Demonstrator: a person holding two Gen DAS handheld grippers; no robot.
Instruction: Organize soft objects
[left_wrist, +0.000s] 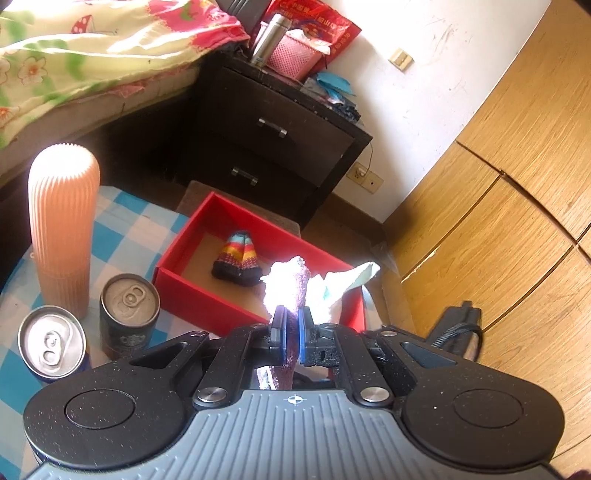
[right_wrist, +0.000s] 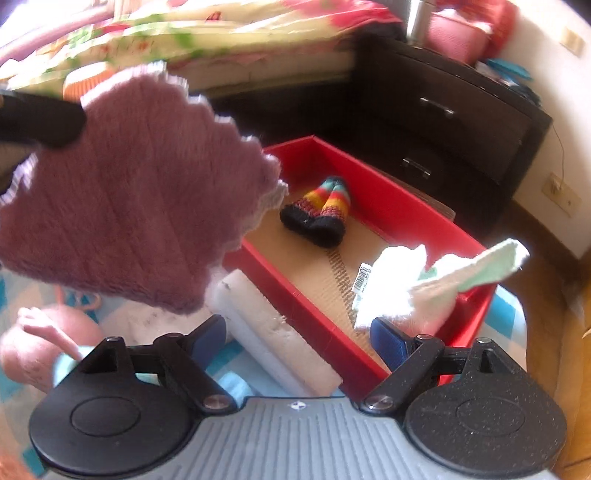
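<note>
Red box (right_wrist: 388, 206) on the checked surface (left_wrist: 122, 229) holds striped knit socks (right_wrist: 321, 212) at its 12 o'clock end and a white cloth (right_wrist: 406, 291) at 4 o'clock — left tool (left_wrist: 291, 325) clenched on the mauve fuzzy cloth (right_wrist: 129, 206), right tool (right_wrist: 299, 332) released, jaws wide, gripping nothing.

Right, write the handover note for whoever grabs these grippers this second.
Left gripper: shut on the mauve fluffy cloth, which hangs in the air at the near-left edge of the red box.
Right gripper: open, empty, pointing down at the box's near wall.
Done: the striped knitted socks lie on the box floor; the white and green cloth is in the box's right corner, one end poking over the rim.
Left: drop the mauve cloth into the box. A pink soft item sits on the checked tablecloth and probably goes in too. The two cans and the ribbed peach bottle are not soft.
</note>
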